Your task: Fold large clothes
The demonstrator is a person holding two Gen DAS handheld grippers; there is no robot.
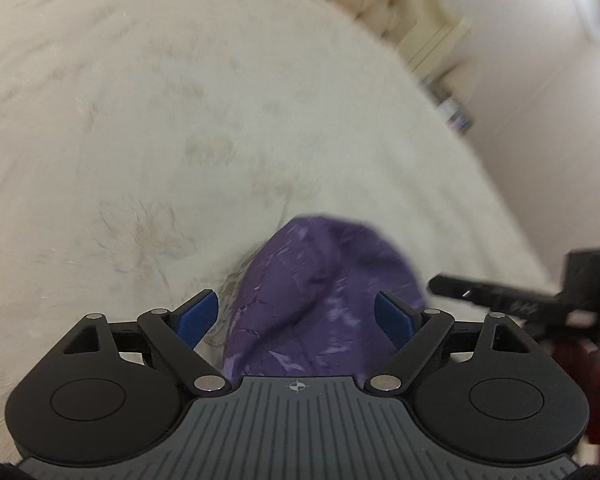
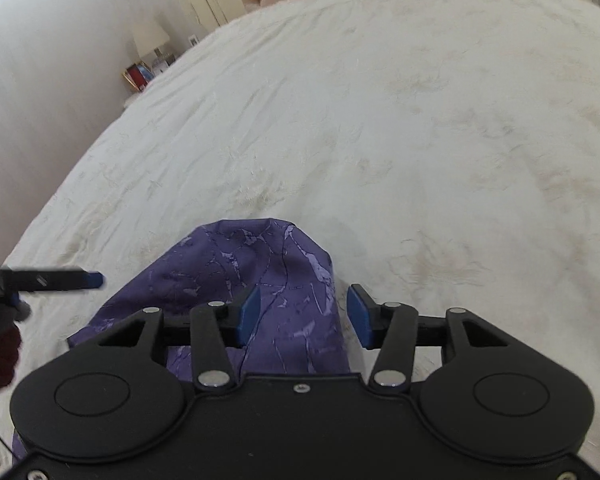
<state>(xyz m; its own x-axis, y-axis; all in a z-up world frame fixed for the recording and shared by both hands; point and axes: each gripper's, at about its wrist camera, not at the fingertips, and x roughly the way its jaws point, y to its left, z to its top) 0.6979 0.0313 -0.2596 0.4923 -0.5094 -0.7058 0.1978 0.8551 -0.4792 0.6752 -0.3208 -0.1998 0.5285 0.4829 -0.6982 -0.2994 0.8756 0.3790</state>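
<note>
Right now I am holding both tools over the purple garment (image 2: 236,280), which is lying bunched near the front edge of the bed (image 2: 380,120), on its cream bedspread. My left gripper (image 1: 296,316) is spread wide with nothing between its blue pads (image 1: 198,316); the cloth is showing below the gap, not pinched. My right gripper (image 2: 304,314) is likewise released, its pads standing apart above the right edge of the fabric.

What I am worrying about is the grab. The garment is sitting in a rounded heap with layers doubled over each other, so if I am closing on the nearest ridge I may be catching two layers at once, and the piece would then lift as a lump instead of opening out flat. The other risk is the bedspread: it is soft and wrinkled, and a pad coming in too low could be pinching it along with the cloth. The left view is also blurred, so I am not trusting it for fine aim.

The fabric itself is looking thin and limp, deep purple with paler streaks and fine dark lines like cracks. I cannot tell where a hem, sleeve or collar is.
</note>
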